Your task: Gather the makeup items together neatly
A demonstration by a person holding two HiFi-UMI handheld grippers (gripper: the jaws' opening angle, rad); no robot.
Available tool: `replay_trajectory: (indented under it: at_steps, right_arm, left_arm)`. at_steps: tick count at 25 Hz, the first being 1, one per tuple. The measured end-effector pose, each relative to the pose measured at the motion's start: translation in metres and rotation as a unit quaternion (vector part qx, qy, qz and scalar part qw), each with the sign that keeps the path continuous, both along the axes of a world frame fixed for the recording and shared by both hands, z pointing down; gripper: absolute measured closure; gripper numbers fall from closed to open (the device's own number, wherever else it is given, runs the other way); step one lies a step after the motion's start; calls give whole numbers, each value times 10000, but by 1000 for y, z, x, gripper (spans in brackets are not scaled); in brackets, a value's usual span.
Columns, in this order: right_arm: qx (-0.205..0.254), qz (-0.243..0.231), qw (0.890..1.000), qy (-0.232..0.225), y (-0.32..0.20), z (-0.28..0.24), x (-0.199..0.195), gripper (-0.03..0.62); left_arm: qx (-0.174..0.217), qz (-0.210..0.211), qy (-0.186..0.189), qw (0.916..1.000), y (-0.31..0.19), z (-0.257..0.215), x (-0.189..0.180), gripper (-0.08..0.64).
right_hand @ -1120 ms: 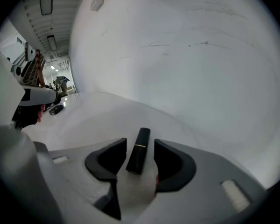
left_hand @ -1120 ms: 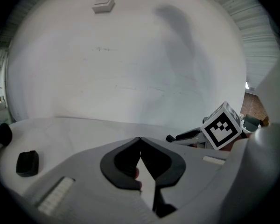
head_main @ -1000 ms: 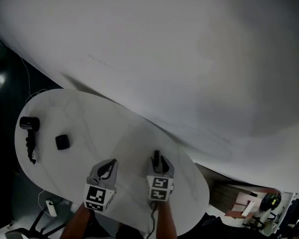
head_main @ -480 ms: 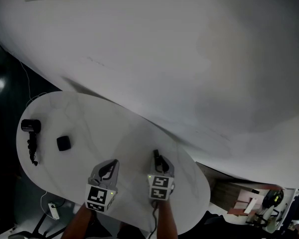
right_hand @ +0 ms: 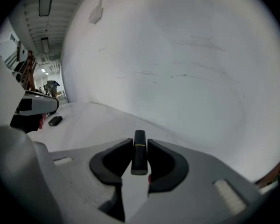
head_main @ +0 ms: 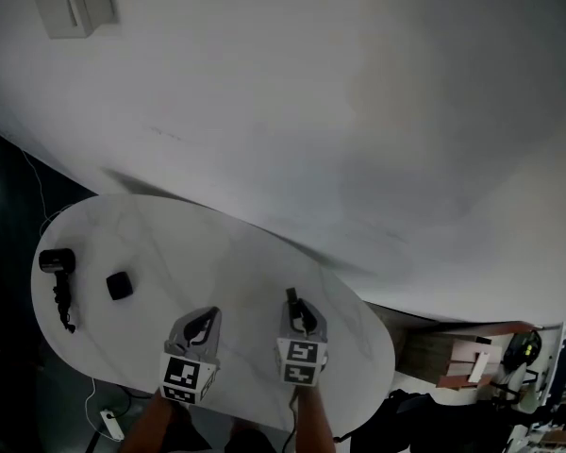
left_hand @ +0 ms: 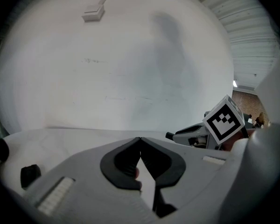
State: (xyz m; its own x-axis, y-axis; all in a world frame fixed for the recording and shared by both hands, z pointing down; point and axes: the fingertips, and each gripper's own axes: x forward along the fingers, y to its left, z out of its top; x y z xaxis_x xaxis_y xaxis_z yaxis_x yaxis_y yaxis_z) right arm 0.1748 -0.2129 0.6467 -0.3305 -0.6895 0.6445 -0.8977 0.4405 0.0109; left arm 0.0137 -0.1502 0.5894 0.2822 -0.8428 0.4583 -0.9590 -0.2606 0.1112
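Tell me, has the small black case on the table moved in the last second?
No. The small black case keeps the same gap to the table edge and to the black corded thing; only the camera shifted.

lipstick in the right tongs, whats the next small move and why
Probably carry the lipstick left and set it down beside the small black case. The right tongs are clamped on it near the right end of the table, while the case lies toward the left end.
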Motion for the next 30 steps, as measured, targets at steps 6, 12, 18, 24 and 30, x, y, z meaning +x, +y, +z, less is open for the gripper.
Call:
replay_trajectory:
  at_steps: [6, 12, 18, 24, 30]
  right_arm:
    - [125, 419, 9990, -65, 27, -21, 8, 489]
    - [219, 767, 9968, -89, 58, -35, 11, 489]
    - [299, 1128, 9931, -74, 87, -42, 20, 489]
    - [290, 1438, 9892, -46, 118, -34, 23, 489]
    - [215, 1697, 9852, -74, 148, -20, 24, 489]
  left_arm:
    - [85, 357, 26, 9993, 11, -15, 5, 549]
    - [135, 712, 45, 9974, 26, -24, 7, 549]
    - [185, 1096, 65, 9938, 41, -29, 14, 549]
    - [197, 1499, 80, 9885, 60, -22, 23, 549]
    - [135, 1794, 88, 9837, 76, -11, 28, 549]
